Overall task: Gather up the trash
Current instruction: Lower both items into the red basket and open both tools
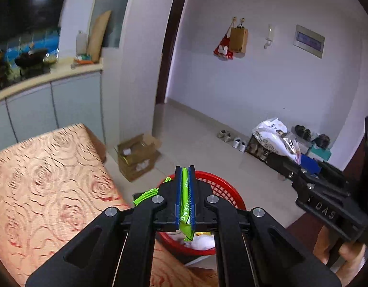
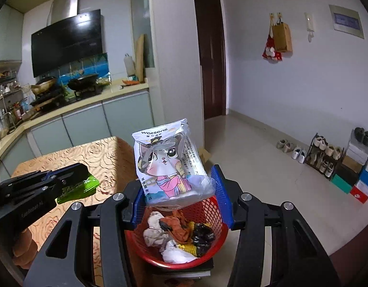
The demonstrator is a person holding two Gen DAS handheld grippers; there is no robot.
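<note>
Glossy green wrapper pinched in left fingers; right fingers clamp crinkly tissue pack over red mesh basket.

It was a lived-in home, an open kitchen joined to an entry hall; a range hood hung over woks on a stove, with pale cabinets under the counter; by the hall wall stood a shoe rack and loose shoes; an intercom handset hung near a dark door; a patterned cloth covered the table.
</note>
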